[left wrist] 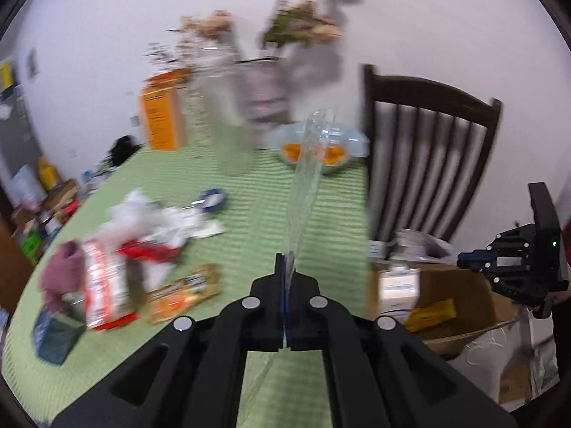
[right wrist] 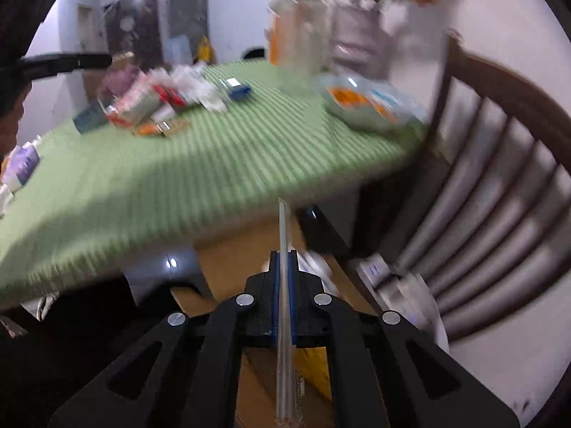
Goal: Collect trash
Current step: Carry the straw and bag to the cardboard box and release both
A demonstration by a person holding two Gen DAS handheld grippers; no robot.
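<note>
While both views are smeared by motion blur, the left gripper (left wrist: 285,267) is seen clenched on a clear plastic wrapper (left wrist: 307,185), which rises as a long crumpled strip from between the blue pads above the green striped tablecloth (left wrist: 249,221). At the near left of the table a pile of trash (left wrist: 142,242) is spread: white crumpled paper, a red-and-white packet, a yellow snack wrapper (left wrist: 183,294) and a dark teal box (left wrist: 53,331). Farther back, an orange carton (left wrist: 162,114), glass vases with dried flowers (left wrist: 232,107) and a bowl of orange pieces (left wrist: 317,149) are seen. To the right, beside a dark wooden chair (left wrist: 428,149), an open cardboard box (left wrist: 456,303) is placed below table level, with a yellow item and white packets inside.

The right gripper (right wrist: 283,267) is held off the near right edge of the table, above the cardboard box (right wrist: 228,260), its jaws closed on a thin clear straw-like tube (right wrist: 283,235) that runs lengthwise through them. In the left view, the right gripper (left wrist: 471,260) is visible at the far right above the box.
</note>
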